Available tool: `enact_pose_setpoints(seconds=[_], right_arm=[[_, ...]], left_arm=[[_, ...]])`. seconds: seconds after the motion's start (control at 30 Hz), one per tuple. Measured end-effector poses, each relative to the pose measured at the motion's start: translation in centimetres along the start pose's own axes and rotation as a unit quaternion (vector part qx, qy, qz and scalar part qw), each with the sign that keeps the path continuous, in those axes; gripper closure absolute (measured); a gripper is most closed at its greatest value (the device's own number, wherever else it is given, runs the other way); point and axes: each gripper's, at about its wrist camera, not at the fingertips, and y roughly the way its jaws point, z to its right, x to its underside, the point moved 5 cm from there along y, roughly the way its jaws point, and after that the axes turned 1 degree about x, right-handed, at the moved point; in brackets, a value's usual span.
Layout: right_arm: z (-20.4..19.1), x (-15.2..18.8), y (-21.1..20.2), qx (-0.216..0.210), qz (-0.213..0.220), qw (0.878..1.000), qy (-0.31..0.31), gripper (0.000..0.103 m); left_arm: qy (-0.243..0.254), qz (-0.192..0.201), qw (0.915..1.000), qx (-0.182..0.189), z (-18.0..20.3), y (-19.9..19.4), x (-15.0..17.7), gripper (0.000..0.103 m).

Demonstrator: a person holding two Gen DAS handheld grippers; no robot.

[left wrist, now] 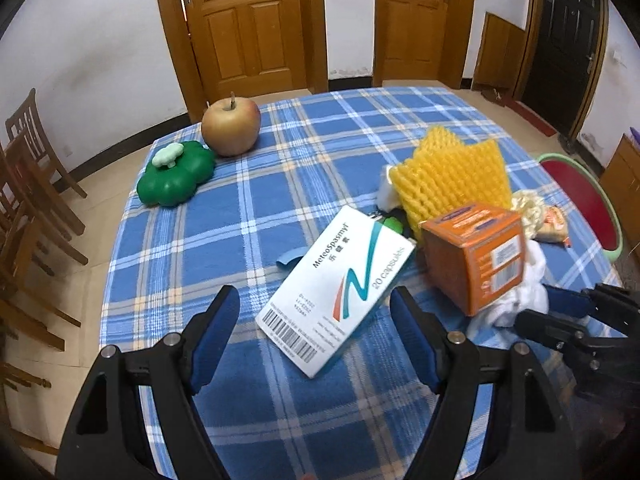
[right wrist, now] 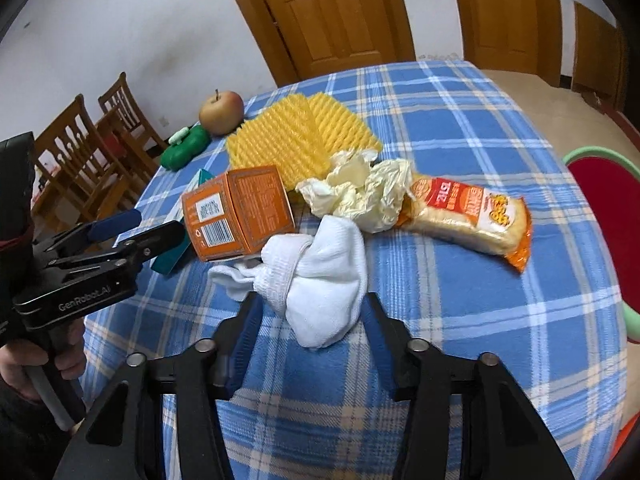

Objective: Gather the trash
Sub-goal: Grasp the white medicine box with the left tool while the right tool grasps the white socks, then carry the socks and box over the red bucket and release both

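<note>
On the blue plaid table lie a white medicine box, an orange carton, yellow foam netting, crumpled paper, a snack packet and white socks. My left gripper is open, its fingers either side of the near end of the medicine box. My right gripper is open, its fingers either side of the socks. The carton leans over the socks' far end. The left gripper also shows in the right wrist view.
An apple and a green flower-shaped lid sit at the far left of the table. A green-rimmed red basin stands beyond the right edge. Wooden chairs stand left; doors line the back wall.
</note>
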Motion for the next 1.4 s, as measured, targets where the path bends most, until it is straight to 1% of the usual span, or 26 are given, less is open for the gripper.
enact_pose_setpoints(seconds=[0.03, 0.07, 0.13, 0.17, 0.2, 0.23, 0.27, 0.33, 0.4, 0.43, 0.47, 0.5, 0.53, 0.67, 0.73, 0.8, 0.87, 0.93, 1.0, 1.03, 1.1, 1.17, 1.3, 1.4], right_arm=[[0.1, 0.1, 0.1, -0.002, -0.002, 1.0, 0.001, 0.067], [0.2, 0.2, 0.1, -0.008, -0.001, 1.0, 0.006, 0.069], [0.4, 0.3, -0.4, -0.019, 0.006, 1.0, 0.01, 0.079], [0.4, 0.3, -0.6, -0.021, 0.01, 1.0, 0.01, 0.082], [0.5, 0.3, -0.9, -0.023, 0.014, 1.0, 0.011, 0.086], [0.5, 0.3, -1.2, -0.024, 0.017, 0.999, 0.011, 0.087], [0.6, 0.3, -1.4, -0.025, 0.02, 0.999, 0.012, 0.087], [0.9, 0.4, -1.9, -0.03, 0.026, 0.999, 0.015, 0.089], [1.2, 0.4, -2.4, -0.035, 0.033, 0.999, 0.018, 0.089], [1.3, 0.4, -2.7, -0.038, 0.037, 0.998, 0.019, 0.09], [1.5, 0.4, -3.1, -0.04, 0.041, 0.998, 0.019, 0.09], [1.6, 0.4, -3.4, -0.041, 0.044, 0.998, 0.019, 0.09], [1.8, 0.4, -3.9, -0.04, 0.051, 0.998, 0.02, 0.09], [2.5, 0.3, -5.2, -0.04, 0.066, 0.997, 0.024, 0.09], [2.7, 0.4, -5.7, -0.038, 0.071, 0.996, 0.026, 0.09], [3.1, 0.4, -6.2, -0.036, 0.076, 0.996, 0.03, 0.09], [3.3, 0.4, -6.5, -0.034, 0.08, 0.996, 0.033, 0.09], [3.7, 0.4, -6.9, -0.032, 0.084, 0.995, 0.037, 0.09], [4.0, 0.4, -7.1, -0.03, 0.087, 0.995, 0.04, 0.09], [4.2, 0.3, -7.2, -0.029, 0.087, 0.995, 0.043, 0.089], [4.5, 0.3, -7.2, -0.028, 0.087, 0.995, 0.046, 0.089], [4.7, 0.4, -7.2, -0.028, 0.085, 0.995, 0.049, 0.089], [4.9, 0.4, -7.3, -0.028, 0.085, 0.995, 0.053, 0.089], [5.2, 0.4, -7.6, -0.027, 0.088, 0.994, 0.055, 0.089]], left_arm=[[-0.002, -0.001, 1.0, 0.002, 0.0, 0.2, 0.0, 0.026], [-0.006, -0.002, 1.0, 0.006, -0.1, 0.5, -0.1, 0.026], [-0.012, -0.001, 0.9998, 0.016, -0.2, 0.7, -0.2, 0.026], [-0.014, 0.0, 0.9997, 0.022, -0.2, 0.8, -0.3, 0.026], [-0.016, 0.0, 0.9995, 0.028, -0.2, 0.9, -0.3, 0.028], [-0.017, -0.002, 0.9993, 0.034, -0.1, 0.9, -0.3, 0.032], [-0.018, -0.005, 0.9992, 0.036, 0.0, 1.1, -0.2, 0.039], [-0.012, 0.0, 0.9996, 0.025, 0.1, 1.0, -0.3, 0.047], [-0.012, 0.005, 0.9995, 0.03, 0.1, 0.6, -0.4, 0.063], [-0.016, 0.008, 0.9992, 0.036, 0.1, 0.3, -0.4, 0.066], [-0.019, 0.01, 0.9989, 0.042, 0.1, 0.0, -0.5, 0.074], [-0.023, 0.013, 0.9985, 0.048, 0.0, -0.3, -0.5, 0.079], [-0.024, 0.014, 0.9984, 0.05, 0.0, -0.4, -0.5, 0.08], [-0.029, 0.014, 0.9986, 0.042, -0.2, -0.3, -0.8, 0.08], [-0.029, 0.009, 0.999, 0.032, -0.3, 0.1, -1.1, 0.072], [-0.03, 0.009, 0.9994, 0.017, -0.5, 0.3, -1.2, 0.051], [-0.03, 0.01, 0.9995, 0.002, -0.9, 0.7, -1.4, 0.045], [-0.033, 0.008, 0.9994, -0.006, -1.3, 1.0, -1.5, 0.044], [-0.035, -0.001, 0.9994, -0.004, -1.5, 1.6, -1.4, 0.044], [-0.037, -0.006, 0.9993, 0.001, -1.6, 2.0, -1.3, 0.044], [-0.052, -0.005, 0.9984, 0.02, -1.9, 2.3, -1.3, 0.044], [-0.071, -0.006, 0.997, 0.029, -2.4, 2.5, -1.3, 0.046], [-0.081, 0.001, 0.9961, 0.035, -2.6, 2.3, -1.1, 0.047], [-0.087, 0.019, 0.9954, 0.036, -2.6, 0.9, -1.3, 0.048]])
